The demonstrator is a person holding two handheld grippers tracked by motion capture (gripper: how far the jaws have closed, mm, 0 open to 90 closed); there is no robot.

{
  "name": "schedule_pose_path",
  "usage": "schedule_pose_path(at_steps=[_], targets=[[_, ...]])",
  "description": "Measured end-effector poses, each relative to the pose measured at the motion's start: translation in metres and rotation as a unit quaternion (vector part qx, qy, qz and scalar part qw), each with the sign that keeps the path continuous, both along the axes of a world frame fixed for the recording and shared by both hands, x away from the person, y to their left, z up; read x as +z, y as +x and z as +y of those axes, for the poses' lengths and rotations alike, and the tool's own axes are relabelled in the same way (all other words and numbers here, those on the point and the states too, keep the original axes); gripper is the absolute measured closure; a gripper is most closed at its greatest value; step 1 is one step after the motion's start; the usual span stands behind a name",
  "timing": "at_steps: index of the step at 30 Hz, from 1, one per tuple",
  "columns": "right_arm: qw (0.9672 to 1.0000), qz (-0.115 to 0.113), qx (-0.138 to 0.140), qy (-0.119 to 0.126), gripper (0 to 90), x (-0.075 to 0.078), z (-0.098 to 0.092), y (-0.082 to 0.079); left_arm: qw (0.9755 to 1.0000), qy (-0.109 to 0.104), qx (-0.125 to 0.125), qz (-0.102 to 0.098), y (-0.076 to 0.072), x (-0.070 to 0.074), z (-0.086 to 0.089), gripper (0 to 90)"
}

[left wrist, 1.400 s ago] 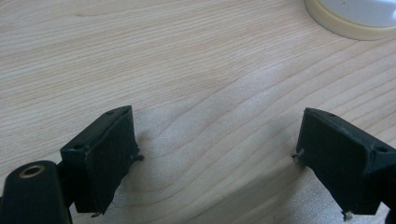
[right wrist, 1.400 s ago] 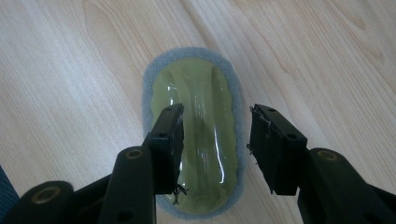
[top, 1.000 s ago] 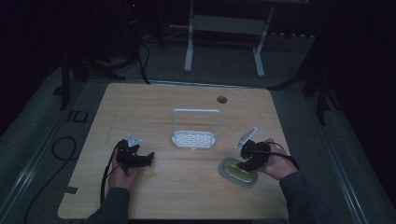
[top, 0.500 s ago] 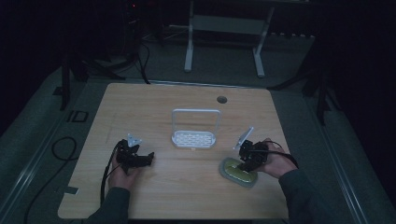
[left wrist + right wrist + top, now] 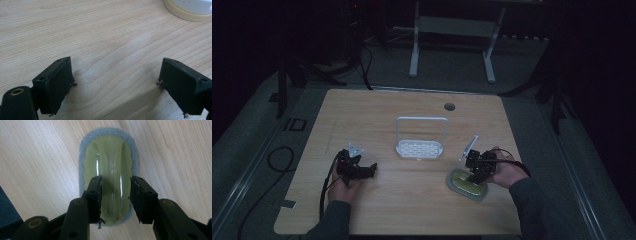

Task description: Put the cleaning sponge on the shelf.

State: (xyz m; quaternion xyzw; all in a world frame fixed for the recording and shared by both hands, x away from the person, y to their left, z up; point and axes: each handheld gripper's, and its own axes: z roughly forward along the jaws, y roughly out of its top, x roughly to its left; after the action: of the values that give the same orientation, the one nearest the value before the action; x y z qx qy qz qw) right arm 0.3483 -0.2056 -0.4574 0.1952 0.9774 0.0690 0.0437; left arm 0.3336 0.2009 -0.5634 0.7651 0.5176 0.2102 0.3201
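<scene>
Right gripper point(image 5: 115, 200) jaws straddle the sponge's point(image 5: 108, 152) ridge to grab it, unclosed; left gripper point(image 5: 116, 85) idles released.

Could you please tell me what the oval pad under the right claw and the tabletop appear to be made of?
The oval pad looks like a grey foam or sponge base, fuzzy at its rim, topped with a glossy yellow-green plastic grip that shows bright glare streaks. The tabletop appears to be pale wood or wood-look laminate, with visible grain lines and a matte finish.
</scene>
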Motion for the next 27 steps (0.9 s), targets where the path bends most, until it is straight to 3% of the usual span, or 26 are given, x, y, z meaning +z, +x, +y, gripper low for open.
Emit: schedule_pose_path(at_steps=[27], targets=[[0.9976,0.046,0.011,-0.05,61.9,-0.008,0.013,0.01,1.0,0.0,0.0,0.0,0.0,0.0,0.0,11.9]])
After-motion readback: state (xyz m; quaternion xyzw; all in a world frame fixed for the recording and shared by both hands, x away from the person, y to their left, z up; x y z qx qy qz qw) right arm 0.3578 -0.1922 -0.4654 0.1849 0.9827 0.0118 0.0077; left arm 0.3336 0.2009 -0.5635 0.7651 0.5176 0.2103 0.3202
